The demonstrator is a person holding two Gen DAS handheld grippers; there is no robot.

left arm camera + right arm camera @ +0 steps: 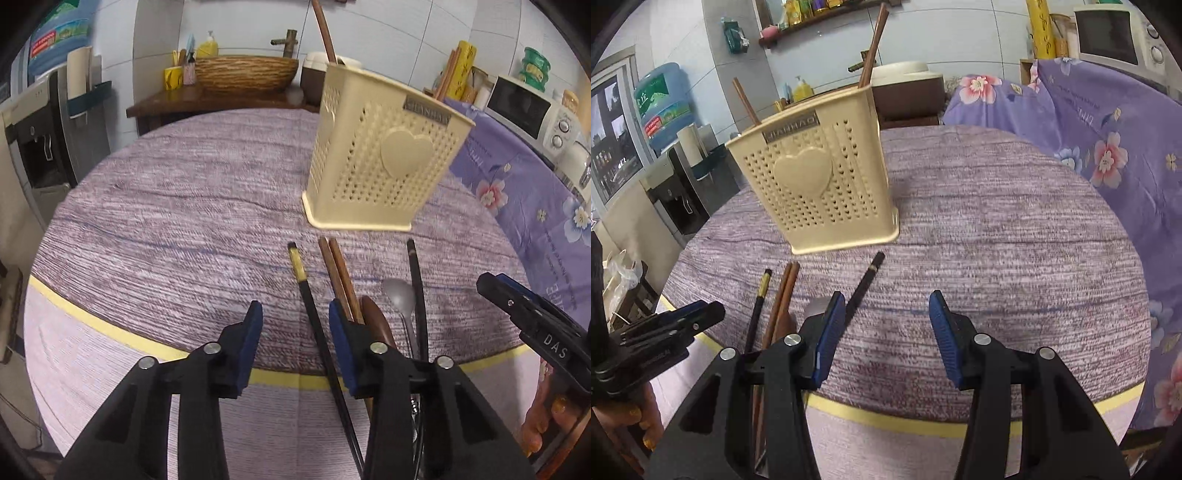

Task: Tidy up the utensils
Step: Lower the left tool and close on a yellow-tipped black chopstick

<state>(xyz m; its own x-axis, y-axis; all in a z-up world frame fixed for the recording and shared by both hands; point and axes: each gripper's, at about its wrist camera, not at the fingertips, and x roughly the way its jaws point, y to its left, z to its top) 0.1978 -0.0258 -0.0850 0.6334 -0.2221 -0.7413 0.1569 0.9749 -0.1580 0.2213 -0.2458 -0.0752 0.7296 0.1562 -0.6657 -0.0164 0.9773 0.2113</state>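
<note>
Left gripper (295,332): black frame, blue ribbed pads, jaws spread wide, nothing between them. It hangs over the near edge of the round table. A black chopstick with a yellow band near its tip (306,295) lies on the cloth and runs through the open gap, touching neither pad as far as can be seen.

Right gripper (886,328): same build, jaws also wide, holding nothing. A second plain black chopstick (862,288) lies just beside its left pad, angled toward the holder.

On the cloth, between the two grippers: a pair of brown wooden chopsticks (338,277) side by side, touching each other; a brown wooden spoon (376,321) partly hidden behind the left gripper's right finger; a grey metal spoon (399,299) just beside it. All lie roughly parallel, tips toward the holder.

Beyond them stands a cream perforated plastic utensil holder with a raised heart on its front (812,177), upright on the grey-purple woven tablecloth (997,240), just past the chopstick tips. Two brown wooden chopsticks (873,48) stand inside it, leaning apart.

Farther out: purple floral fabric (1089,129) at the right, a white microwave (528,107), a woven basket-style basin (245,72), a blue water bottle on a dispenser (663,103).
</note>
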